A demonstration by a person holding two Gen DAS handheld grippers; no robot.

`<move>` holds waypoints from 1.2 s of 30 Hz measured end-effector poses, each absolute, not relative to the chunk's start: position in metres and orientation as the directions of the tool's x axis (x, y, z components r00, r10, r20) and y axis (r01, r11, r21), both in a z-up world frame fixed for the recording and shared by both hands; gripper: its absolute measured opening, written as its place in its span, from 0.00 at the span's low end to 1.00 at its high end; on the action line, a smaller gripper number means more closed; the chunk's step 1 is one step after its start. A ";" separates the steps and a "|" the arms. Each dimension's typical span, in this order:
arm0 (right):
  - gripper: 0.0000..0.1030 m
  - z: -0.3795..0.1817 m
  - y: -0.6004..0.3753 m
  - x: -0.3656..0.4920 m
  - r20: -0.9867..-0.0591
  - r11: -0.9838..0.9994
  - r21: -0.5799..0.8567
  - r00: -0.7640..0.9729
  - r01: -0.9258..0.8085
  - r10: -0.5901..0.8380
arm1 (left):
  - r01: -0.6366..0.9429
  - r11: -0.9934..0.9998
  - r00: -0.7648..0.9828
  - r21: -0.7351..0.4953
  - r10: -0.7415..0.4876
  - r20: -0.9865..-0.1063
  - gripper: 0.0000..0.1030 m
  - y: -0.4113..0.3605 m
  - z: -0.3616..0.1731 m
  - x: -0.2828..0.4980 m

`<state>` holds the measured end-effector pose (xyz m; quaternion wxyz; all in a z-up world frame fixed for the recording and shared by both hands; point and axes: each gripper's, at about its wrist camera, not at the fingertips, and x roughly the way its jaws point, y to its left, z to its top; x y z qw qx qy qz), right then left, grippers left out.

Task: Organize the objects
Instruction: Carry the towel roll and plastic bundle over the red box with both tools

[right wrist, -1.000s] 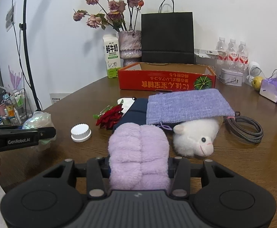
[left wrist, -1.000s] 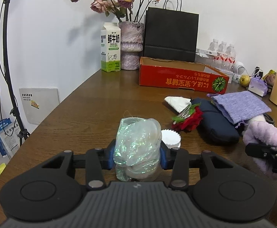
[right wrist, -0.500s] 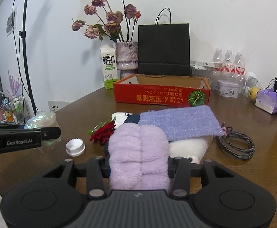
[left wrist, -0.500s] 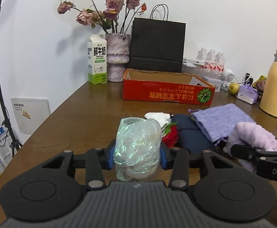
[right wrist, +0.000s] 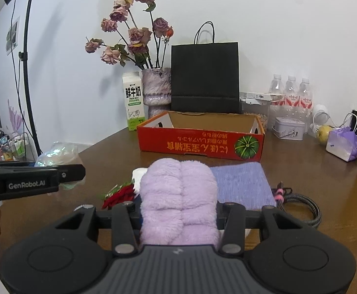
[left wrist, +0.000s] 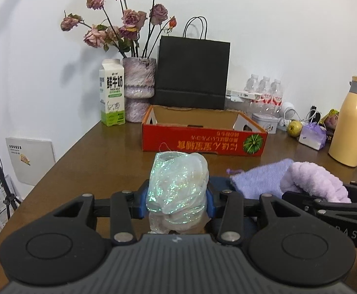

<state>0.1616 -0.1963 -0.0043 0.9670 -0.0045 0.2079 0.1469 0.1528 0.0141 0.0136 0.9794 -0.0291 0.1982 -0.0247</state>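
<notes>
Over the table (left wrist: 85, 171), left gripper (left wrist: 177, 196) clamps iridescent bundle (left wrist: 177, 183); right gripper (right wrist: 179, 216) clamps purple plush (right wrist: 179, 196).

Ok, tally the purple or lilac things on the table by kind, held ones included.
Fluffy lilac cloth, held in the right gripper: 1
Purple knitted pouch: 1
Purple-and-white packet by the fruit: 1
Mottled purple vase: 1
Total: 4

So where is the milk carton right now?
In both views the milk carton stands at the table's far left, against the wall, just left of the flower vase.
</notes>
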 end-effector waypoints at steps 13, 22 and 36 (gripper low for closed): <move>0.42 0.019 -0.211 0.216 -0.371 0.964 0.072 0.890 -0.256 0.264 | 0.031 0.996 0.935 -0.082 -0.057 -0.350 0.42 0.003 0.046 0.207; 0.42 0.034 -0.218 0.263 -0.340 0.966 0.078 0.904 -0.248 0.259 | 0.011 0.995 0.937 -0.101 -0.046 -0.347 0.42 -0.001 0.060 0.258; 0.42 0.050 -0.220 0.350 -0.352 0.966 0.081 0.899 -0.247 0.260 | -0.011 0.994 0.944 -0.109 -0.025 -0.328 0.42 -0.012 0.076 0.334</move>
